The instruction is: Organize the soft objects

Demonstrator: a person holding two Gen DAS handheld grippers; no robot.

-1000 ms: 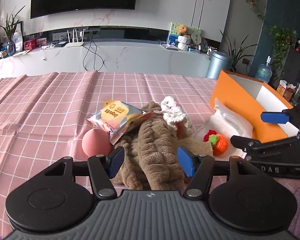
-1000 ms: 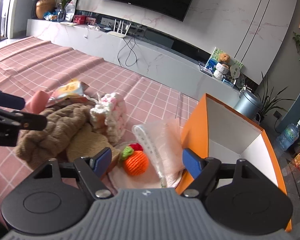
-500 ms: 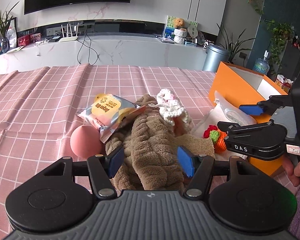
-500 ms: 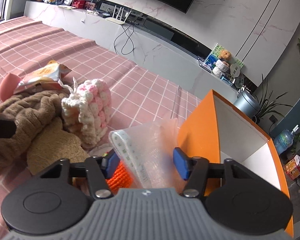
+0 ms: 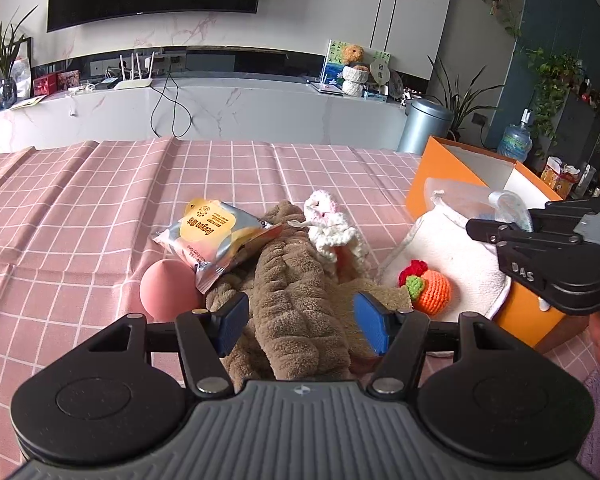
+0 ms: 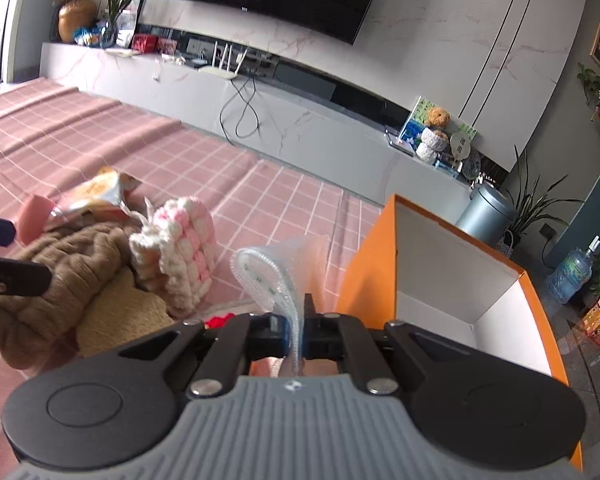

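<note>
My right gripper (image 6: pixel 298 334) is shut on a clear plastic zip bag (image 6: pixel 274 276), just left of the open orange box (image 6: pixel 440 264); it also shows in the left wrist view (image 5: pixel 500 232). My left gripper (image 5: pixel 302 322) is open over a brown plush cloth (image 5: pixel 296 292). Around it lie a foil snack packet (image 5: pixel 216 236), a pink ball (image 5: pixel 166 290), a pink-white crochet piece (image 5: pixel 332 232), a crochet orange (image 5: pixel 432 292) and a white cloth (image 5: pixel 448 252). The plush (image 6: pixel 60 268) and crochet piece (image 6: pixel 180 248) show in the right wrist view.
A pink checked cloth (image 5: pixel 80 208) covers the table. The orange box (image 5: pixel 464 168) stands at the table's right edge. Beyond are a marble TV console (image 5: pixel 220 108), a grey bin (image 5: pixel 424 124) and potted plants.
My right gripper moved in over the plastic bag and shut on it. My left gripper stayed open over the brown plush.
</note>
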